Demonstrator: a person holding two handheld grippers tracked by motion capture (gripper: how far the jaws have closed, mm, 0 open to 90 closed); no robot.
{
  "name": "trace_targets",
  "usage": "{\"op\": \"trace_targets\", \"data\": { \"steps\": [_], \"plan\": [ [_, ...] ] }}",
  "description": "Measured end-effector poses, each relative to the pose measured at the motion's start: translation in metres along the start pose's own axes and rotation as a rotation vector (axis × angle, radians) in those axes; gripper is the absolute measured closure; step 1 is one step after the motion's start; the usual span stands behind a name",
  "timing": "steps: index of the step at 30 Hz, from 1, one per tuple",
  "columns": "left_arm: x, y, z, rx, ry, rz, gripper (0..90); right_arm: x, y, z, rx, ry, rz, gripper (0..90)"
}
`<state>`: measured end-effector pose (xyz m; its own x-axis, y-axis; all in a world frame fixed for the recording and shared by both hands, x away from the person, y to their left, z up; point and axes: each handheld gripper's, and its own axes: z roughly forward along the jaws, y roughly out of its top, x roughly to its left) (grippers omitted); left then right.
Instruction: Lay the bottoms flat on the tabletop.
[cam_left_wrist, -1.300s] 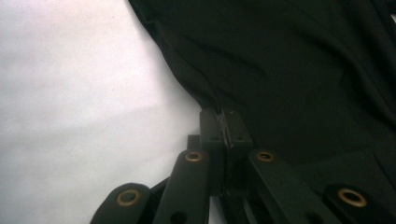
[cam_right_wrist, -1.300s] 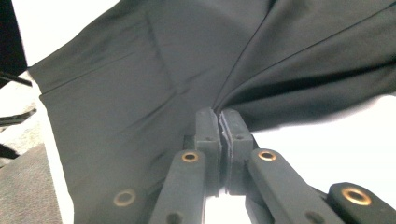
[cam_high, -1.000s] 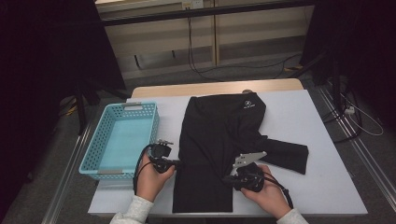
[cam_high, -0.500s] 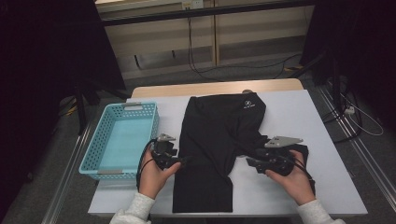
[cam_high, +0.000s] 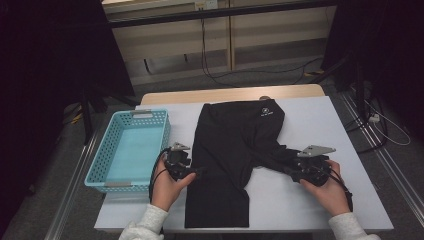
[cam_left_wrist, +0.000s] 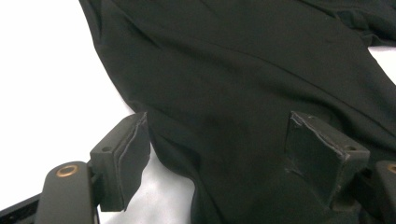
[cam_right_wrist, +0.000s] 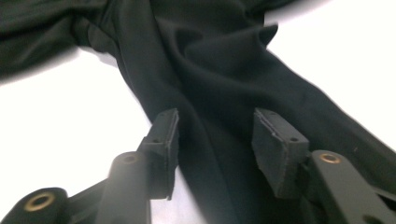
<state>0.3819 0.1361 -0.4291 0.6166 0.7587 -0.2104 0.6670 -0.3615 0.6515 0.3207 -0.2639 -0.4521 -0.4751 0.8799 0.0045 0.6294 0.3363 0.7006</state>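
A black garment (cam_high: 235, 145) with a small white logo lies flat on the white table (cam_high: 320, 125), one sleeve stretched out to the right. My left gripper (cam_high: 200, 171) sits at the garment's left edge. Its jaws have just been opening and stand wide, with the cloth's edge (cam_left_wrist: 257, 70) lying between the pads (cam_left_wrist: 126, 158) untouched. My right gripper (cam_high: 291, 170) is at the end of the sleeve. Its jaws have just been closing but still stand apart, and the sleeve cloth (cam_right_wrist: 219, 70) runs loosely between them.
A light blue plastic basket (cam_high: 95, 167) stands at the table's left side, close to my left hand. Bare white table lies to the right of and behind the sleeve. Beyond the far edge are dark floor and cables.
My right hand has moved to the right, from the garment's lower middle to the sleeve end. Both grippers, shut on the cloth before, now have their jaws apart. The left hand has stayed put.
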Motion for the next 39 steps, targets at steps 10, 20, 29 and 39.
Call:
{"op": "trace_targets", "data": {
  "steps": [10, 20, 29, 39],
  "plan": [
    [-0.004, 0.001, 0.001, 0.001, -0.009, 0.005, 22.7, 0.014, 0.002, -0.001, 0.036, 0.104, -0.019, 88.2],
    [-0.007, 0.003, 0.001, 0.001, -0.022, 0.01, 22.4, 0.039, 0.004, -0.003, 0.024, 0.274, -0.02, 74.7],
    [-0.007, 0.003, 0.001, 0.003, -0.02, 0.013, 21.9, -0.012, 0.0, -0.023, -0.075, -0.017, 0.035, 59.0],
    [-0.007, 0.003, 0.002, 0.014, -0.025, 0.016, 21.6, -0.049, -0.017, -0.024, -0.043, -0.059, 0.16, 57.9]
  ]
}}
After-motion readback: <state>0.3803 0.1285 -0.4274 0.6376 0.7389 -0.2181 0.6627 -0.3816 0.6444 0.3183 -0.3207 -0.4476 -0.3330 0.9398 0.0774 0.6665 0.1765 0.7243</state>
